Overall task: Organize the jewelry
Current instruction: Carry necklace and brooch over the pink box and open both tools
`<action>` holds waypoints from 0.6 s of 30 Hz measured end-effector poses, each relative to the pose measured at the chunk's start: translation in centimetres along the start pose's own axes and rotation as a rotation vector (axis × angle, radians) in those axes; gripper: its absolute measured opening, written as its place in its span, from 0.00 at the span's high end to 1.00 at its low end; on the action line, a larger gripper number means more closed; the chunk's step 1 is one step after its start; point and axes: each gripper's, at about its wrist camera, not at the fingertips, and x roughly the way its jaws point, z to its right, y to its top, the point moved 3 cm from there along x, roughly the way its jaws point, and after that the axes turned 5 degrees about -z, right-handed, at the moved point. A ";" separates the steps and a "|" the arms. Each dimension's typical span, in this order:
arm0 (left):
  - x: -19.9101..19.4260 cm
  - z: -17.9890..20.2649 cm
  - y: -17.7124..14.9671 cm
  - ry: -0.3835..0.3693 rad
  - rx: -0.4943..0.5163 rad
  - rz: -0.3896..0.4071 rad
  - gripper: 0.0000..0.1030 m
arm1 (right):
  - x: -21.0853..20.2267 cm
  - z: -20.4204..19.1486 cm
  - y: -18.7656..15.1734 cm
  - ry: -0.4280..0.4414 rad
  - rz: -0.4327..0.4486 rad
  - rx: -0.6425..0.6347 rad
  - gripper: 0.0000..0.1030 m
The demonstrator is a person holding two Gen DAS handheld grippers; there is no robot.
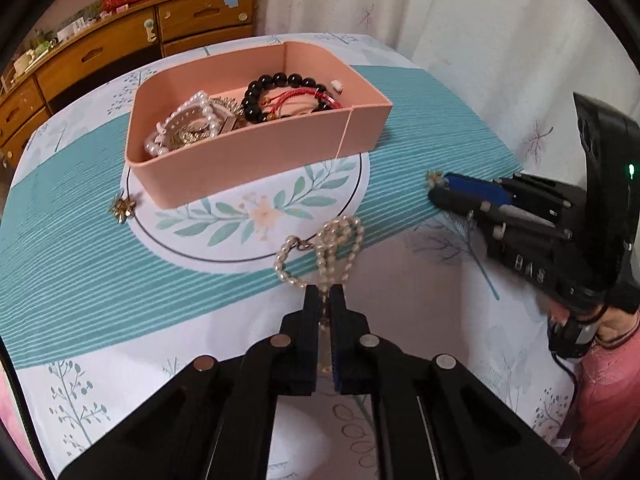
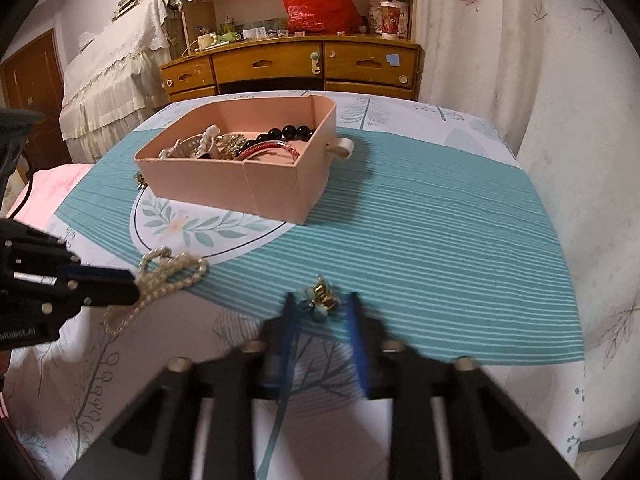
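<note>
A pink box [image 1: 248, 160] on the table holds a white pearl bracelet [image 1: 192, 120], a black bead bracelet [image 1: 272, 88] and a red cord bracelet [image 1: 308, 100]. My left gripper [image 1: 325, 292] is shut on a pearl necklace [image 1: 320, 248] that lies in loops on the cloth in front of the box; it also shows in the right wrist view [image 2: 168, 276]. My right gripper [image 2: 322, 308] is open, its blue-padded fingers on either side of a small gold and pale blue brooch [image 2: 322, 298]. A gold flower brooch [image 1: 123, 208] lies by the box's near left corner.
The table has a teal and white cloth [image 1: 100, 264] with a round leaf print. A wooden dresser [image 2: 288, 64] with a red bag [image 2: 316, 0] stands behind it, a curtain [image 2: 520, 60] to the right, a covered bed [image 2: 112, 80] to the left.
</note>
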 end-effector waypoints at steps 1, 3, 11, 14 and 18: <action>-0.1 0.0 -0.1 0.002 -0.001 -0.004 0.97 | 0.0 0.1 0.0 0.006 0.001 0.004 0.85; -0.3 -0.2 -0.3 -0.001 -0.014 -0.005 0.97 | 0.0 0.1 0.1 0.012 0.002 0.008 0.85; -3.0 -1.0 -0.1 0.027 -0.054 0.044 0.97 | -0.3 -0.1 0.0 0.067 -0.002 0.032 0.85; -4.8 -1.2 0.3 0.037 -0.060 0.087 0.97 | -0.8 -0.5 0.3 0.091 0.004 0.033 0.85; -7.8 -1.3 1.0 0.035 -0.044 0.155 0.97 | -2.3 -1.1 0.9 0.109 0.034 0.027 0.85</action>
